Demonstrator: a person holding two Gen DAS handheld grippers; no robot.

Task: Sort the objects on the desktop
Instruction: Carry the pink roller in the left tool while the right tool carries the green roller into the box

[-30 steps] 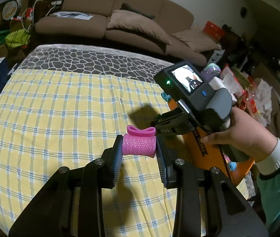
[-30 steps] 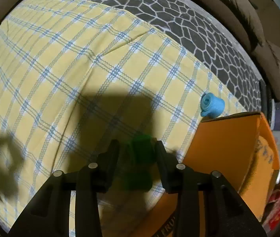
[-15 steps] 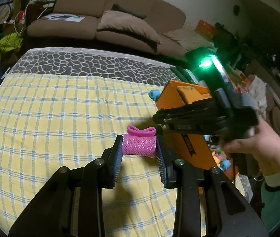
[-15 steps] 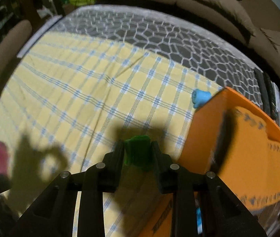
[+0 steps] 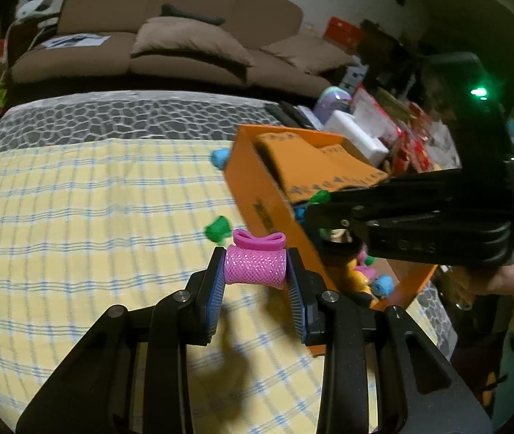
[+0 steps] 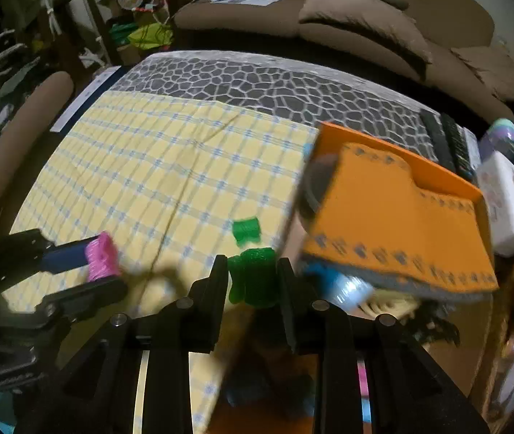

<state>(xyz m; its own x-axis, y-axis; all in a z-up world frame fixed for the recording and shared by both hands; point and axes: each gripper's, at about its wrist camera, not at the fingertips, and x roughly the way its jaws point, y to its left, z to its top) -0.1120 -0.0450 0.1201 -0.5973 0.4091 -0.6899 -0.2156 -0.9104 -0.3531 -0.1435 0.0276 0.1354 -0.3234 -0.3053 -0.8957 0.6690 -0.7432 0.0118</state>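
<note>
At three o'clock of the checked cloth [image 5: 76,217], over the orange box [image 5: 268,195], you are carrying two rollers for sorting: right gripper [image 6: 253,278] clamping the green roller [image 6: 257,275], left gripper [image 5: 255,271] pinching the pink roller [image 5: 255,266], another green piece [image 5: 217,229] lying at eleven o'clock of it.

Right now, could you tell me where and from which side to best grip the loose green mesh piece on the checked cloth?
Grip the loose green piece across its narrower middle, coming from above. It lies flat on the checked cloth, clear of the orange box.
</note>
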